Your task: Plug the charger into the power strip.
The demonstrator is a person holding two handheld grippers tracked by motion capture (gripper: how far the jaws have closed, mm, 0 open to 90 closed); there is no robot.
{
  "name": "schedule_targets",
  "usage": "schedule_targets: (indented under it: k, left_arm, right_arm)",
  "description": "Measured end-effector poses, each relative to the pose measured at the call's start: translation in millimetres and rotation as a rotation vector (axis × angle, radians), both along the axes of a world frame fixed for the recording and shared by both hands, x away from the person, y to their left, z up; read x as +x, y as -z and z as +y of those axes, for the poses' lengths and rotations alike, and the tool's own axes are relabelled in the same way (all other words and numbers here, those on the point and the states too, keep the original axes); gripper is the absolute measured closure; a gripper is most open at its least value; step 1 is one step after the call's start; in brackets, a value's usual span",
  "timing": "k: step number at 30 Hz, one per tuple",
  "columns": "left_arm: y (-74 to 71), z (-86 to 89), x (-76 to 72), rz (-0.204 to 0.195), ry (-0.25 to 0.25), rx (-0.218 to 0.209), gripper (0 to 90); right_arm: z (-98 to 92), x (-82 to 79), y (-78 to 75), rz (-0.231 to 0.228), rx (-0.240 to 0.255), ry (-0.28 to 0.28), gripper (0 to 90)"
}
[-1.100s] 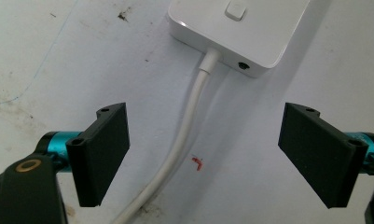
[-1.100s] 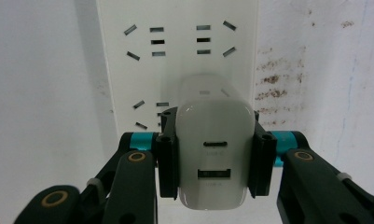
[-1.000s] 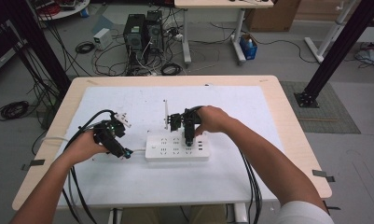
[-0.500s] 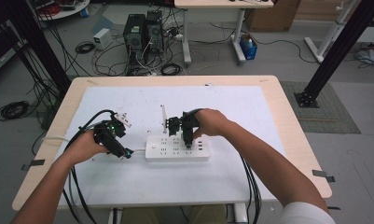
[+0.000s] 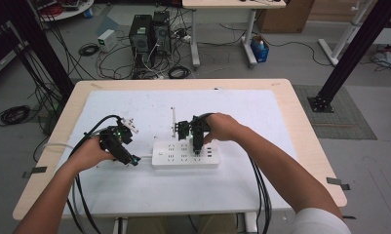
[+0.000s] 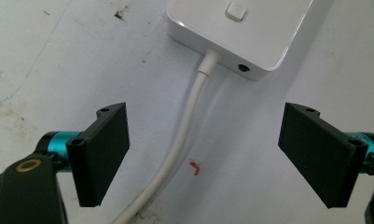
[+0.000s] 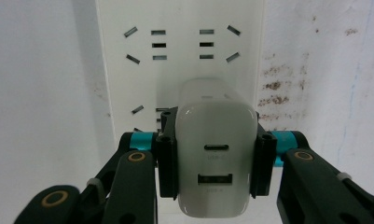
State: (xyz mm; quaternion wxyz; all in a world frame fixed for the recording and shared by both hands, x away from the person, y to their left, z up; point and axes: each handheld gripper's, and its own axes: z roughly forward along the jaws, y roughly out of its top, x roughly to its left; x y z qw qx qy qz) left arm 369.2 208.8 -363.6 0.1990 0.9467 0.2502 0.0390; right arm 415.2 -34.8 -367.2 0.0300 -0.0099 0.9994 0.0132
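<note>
At left we see the left gripper (image 6: 205, 154), fingers released astride the white cord (image 6: 184, 140) beside the power strip (image 5: 185, 154) on the desk (image 5: 281, 122). At right, the right gripper (image 7: 216, 161) fingers grasp a white charger (image 7: 216, 163) over the strip's sockets.

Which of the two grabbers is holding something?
The right gripper: its jaws clamp a white charger over the power strip. The left gripper is open around the cord.
</note>
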Motion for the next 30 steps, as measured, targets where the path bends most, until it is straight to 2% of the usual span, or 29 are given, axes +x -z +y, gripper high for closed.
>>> schedule_targets:
  k: [2,3,4,6,13,18,20,21,22,23,24,26,28,30]
  left_arm:
    - [0.3,-0.7,0.5,-0.001,-0.007,-0.010,16.5]
    - [0.4,-0.9,0.5,0.000,-0.011,-0.015,16.5]
    - [0.3,-1.1,0.5,-0.003,-0.010,-0.013,16.5]
    - [0.1,-1.2,0.0,-0.002,-0.008,-0.010,16.5]
    - [0.1,-1.5,-2.0,-0.001,-0.009,-0.007,16.5]
    - [0.9,-1.6,-2.2,-0.003,-0.005,-0.004,16.5]
    - [1.1,-1.3,-2.0,-0.007,-0.014,-0.010,16.5]
    - [0.8,-1.0,-1.8,-0.010,-0.013,-0.010,16.5]
    - [0.5,-0.5,-2.0,-0.015,-0.015,-0.014,16.5]
    - [0.1,0.2,-2.1,-0.019,-0.020,-0.020,16.5]
    - [-0.6,1.7,-1.7,-0.025,-0.020,-0.023,16.5]
    - [-1.5,3.8,-1.7,-0.036,-0.040,-0.043,16.5]
    - [-2.4,4.7,-1.2,-0.044,-0.044,-0.049,16.5]
    - [-3.3,4.5,-1.6,-0.047,-0.043,-0.049,16.5]
  right_arm:
    - [0.2,-7.4,1.4,-0.041,-0.001,0.001,62.8]
    - [-0.6,-7.5,2.0,-0.045,0.010,-0.001,62.8]
    - [-1.5,-7.4,1.8,-0.041,0.011,0.011,62.8]
    - [-2.4,-4.5,2.6,-0.033,0.024,0.001,62.8]
    - [-6.0,4.8,3.9,0.027,0.050,0.026,62.7]
    - [-8.8,6.5,4.6,0.037,0.075,0.014,62.3]
    - [-9.6,4.9,4.8,0.025,0.080,-0.004,61.5]
    - [-10.2,3.9,6.3,0.015,0.075,-0.018,57.9]
    - [-10.9,3.3,8.8,0.017,0.061,-0.003,45.2]
    - [-12.0,4.4,10.7,0.031,0.069,0.045,36.2]
    - [-13.9,5.5,9.8,0.045,0.096,0.092,31.7]
    - [-19.9,6.4,2.3,0.076,0.190,0.146,24.4]
    - [-24.2,11.7,-4.8,0.093,0.235,0.201,21.6]
    - [-28.1,16.0,-12.4,0.088,0.280,0.250,21.4]
